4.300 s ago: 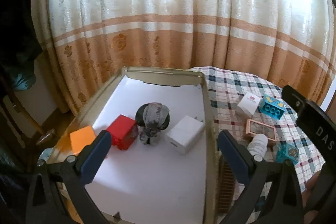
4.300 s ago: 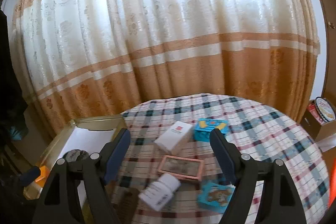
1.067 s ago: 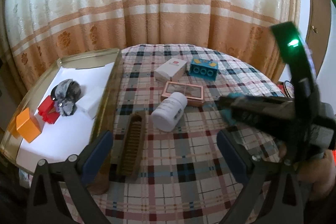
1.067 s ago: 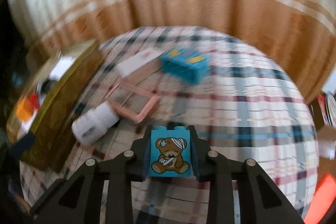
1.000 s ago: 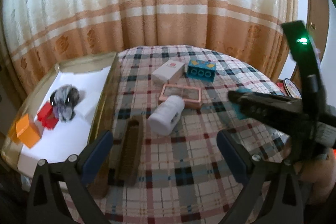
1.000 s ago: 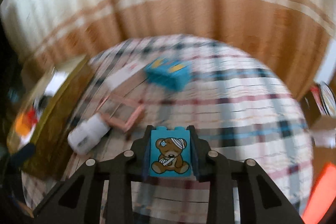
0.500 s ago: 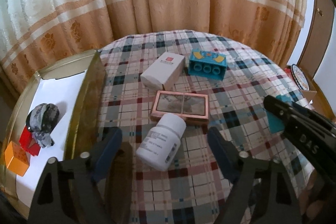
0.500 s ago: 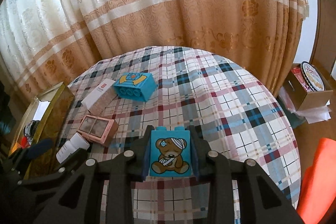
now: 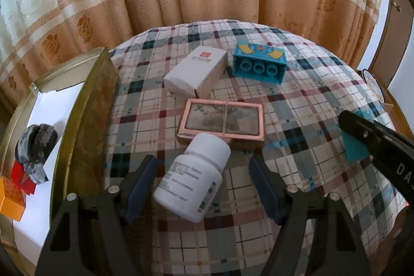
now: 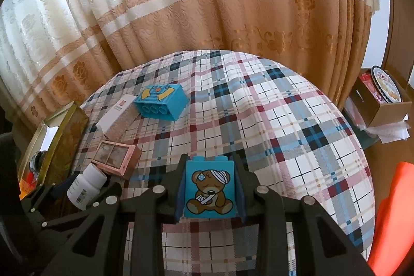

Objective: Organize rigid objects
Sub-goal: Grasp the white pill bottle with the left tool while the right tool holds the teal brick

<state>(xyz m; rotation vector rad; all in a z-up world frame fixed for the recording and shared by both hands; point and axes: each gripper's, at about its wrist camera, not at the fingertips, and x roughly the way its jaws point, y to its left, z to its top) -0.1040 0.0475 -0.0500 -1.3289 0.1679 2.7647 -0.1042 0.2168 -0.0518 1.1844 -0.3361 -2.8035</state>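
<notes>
My right gripper is shut on a blue toy block with a bandaged bear, held above the plaid table; it also shows at the right of the left wrist view. My left gripper is open, its pads on either side of a white pill bottle lying on its side. Beyond the bottle lie a pink framed case, a white box and a blue three-hole brick.
A gold tray with a white liner stands at the left and holds a grey camouflage figure, a red block and an orange block. A curtain hangs behind the table. A cardboard box sits off the right edge.
My left gripper has moved forward and down, its fingers now around the pill bottle. My right gripper still holds the bear block and has swung right and lifted a little.
</notes>
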